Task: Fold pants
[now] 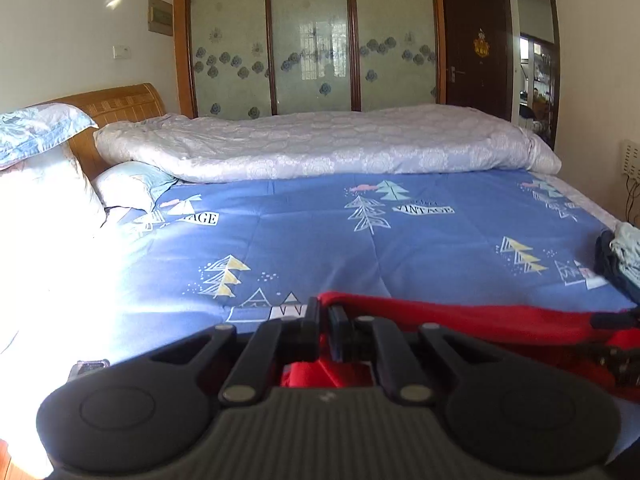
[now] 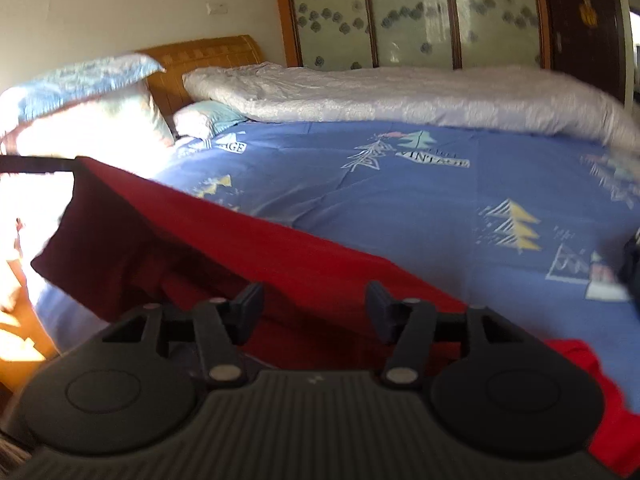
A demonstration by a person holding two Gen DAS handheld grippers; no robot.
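Note:
The red pants lie along the near edge of the blue bed sheet. My left gripper is shut on the pants' edge; red cloth bunches between and below its fingers. In the right wrist view the pants stretch as a lifted band from the lower right up to the left, where the other gripper holds the far end. My right gripper is open, its fingers wide apart just over the red cloth, holding nothing.
A folded white quilt lies across the far side of the bed. Pillows and a wooden headboard are at the left. A pile of dark and light clothes sits at the right edge. Wardrobe doors stand behind.

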